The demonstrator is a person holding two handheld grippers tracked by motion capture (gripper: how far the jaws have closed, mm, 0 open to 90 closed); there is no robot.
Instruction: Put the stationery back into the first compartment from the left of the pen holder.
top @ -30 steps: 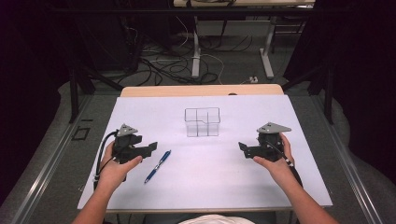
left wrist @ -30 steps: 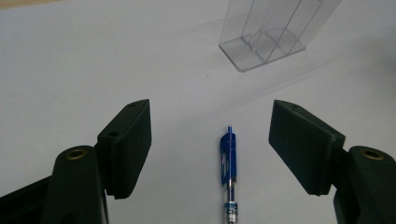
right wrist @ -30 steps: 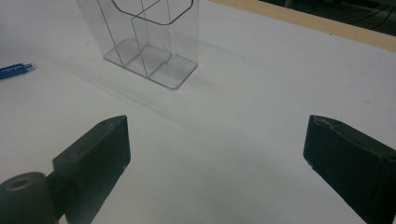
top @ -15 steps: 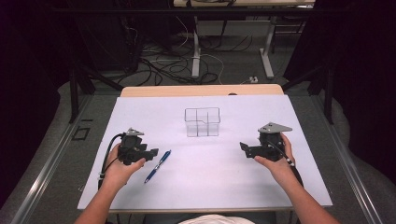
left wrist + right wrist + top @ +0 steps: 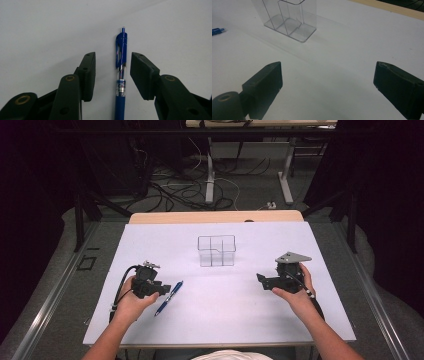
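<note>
While your left gripper (image 5: 112, 75) straddles the blue pen (image 5: 120, 75), its jaws stand released, one either side of the barrel and not touching it, so a squeeze would likely catch the pen across its middle. That pen lies flat on the white table (image 5: 220, 320), near your left hand (image 5: 131, 302). Your right gripper (image 5: 327, 87) is spread wide over bare table, grasping nothing and apparently idle. Farther off, at mid-table, the clear divided container (image 5: 216, 251) stands upright and empty, a likely destination for the pen.
</note>
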